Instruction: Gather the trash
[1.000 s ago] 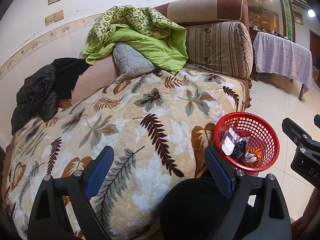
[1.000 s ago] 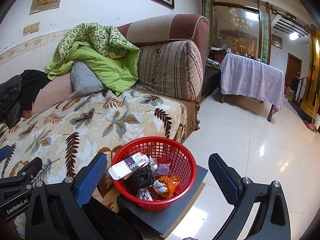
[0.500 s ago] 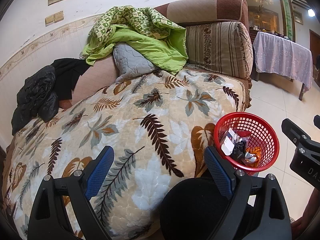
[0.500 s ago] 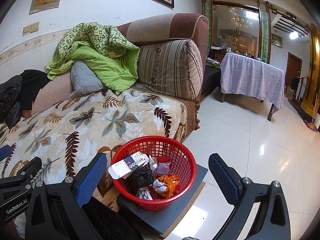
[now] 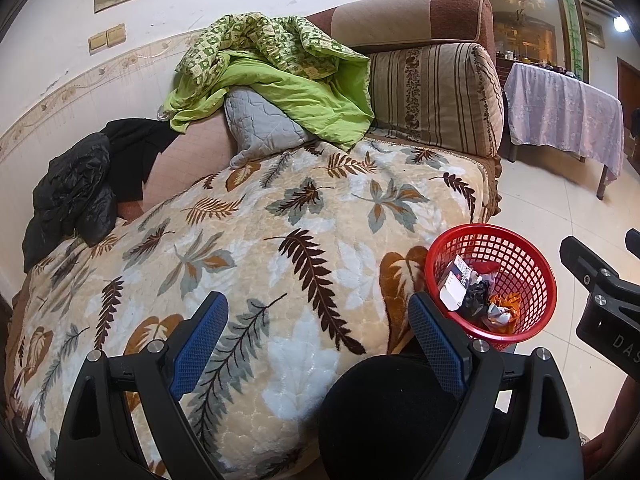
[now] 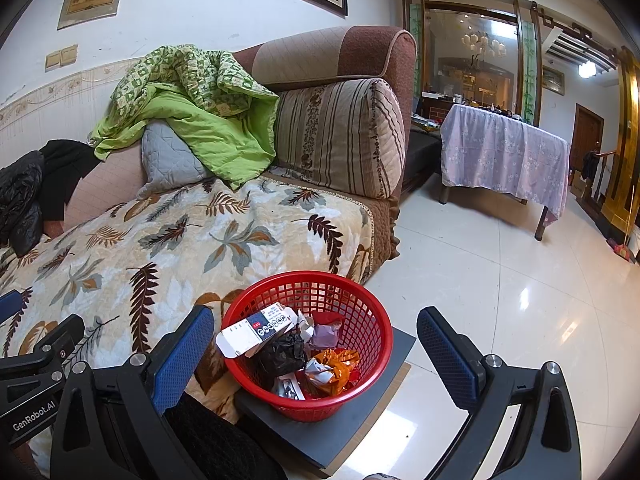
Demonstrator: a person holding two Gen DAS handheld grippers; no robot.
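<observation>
A red mesh basket stands on a grey board beside the sofa and also shows in the left wrist view. It holds trash: a white carton, a black bag, an orange wrapper and crumpled paper. My right gripper is open and empty, its jaws either side of the basket, held in front of it. My left gripper is open and empty over the leaf-patterned blanket, left of the basket.
The sofa carries a green quilt, a grey cushion, a striped bolster and black jackets. A table with a lilac cloth stands across the shiny tiled floor.
</observation>
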